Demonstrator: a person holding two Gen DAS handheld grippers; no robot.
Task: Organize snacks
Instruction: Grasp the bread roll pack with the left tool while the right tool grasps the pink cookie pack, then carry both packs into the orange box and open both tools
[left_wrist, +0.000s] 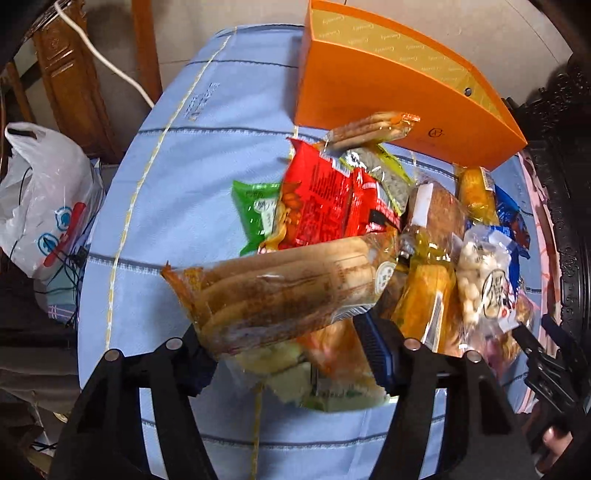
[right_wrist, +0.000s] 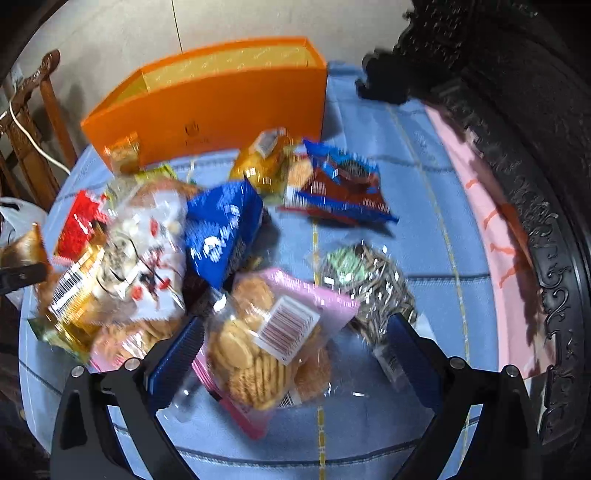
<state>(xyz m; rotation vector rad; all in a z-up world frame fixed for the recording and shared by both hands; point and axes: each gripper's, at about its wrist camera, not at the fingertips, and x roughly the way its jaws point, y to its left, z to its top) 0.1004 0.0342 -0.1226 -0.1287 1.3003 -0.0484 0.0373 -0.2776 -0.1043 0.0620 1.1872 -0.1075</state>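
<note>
Clear-wrapped long biscuit packet (left_wrist: 273, 295) clenched in left gripper (left_wrist: 284, 354), lying crosswise.
Tall orange cardboard box (left_wrist: 369, 96) far-right; right gripper (right_wrist: 295, 347) fingers spread around pink-edged cookie bag (right_wrist: 266, 339).

Snack packets (right_wrist: 229, 229) heaped on blue cloth, open orange box (right_wrist: 221, 107) behind

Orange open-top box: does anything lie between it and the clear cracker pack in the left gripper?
Yes. The clear cracker pack, held in the left gripper, has the snack pile ahead of it: a red foil packet and a small biscuit sleeve lying against the front wall of the orange open-top box. Lifting over them looks feasible.
</note>
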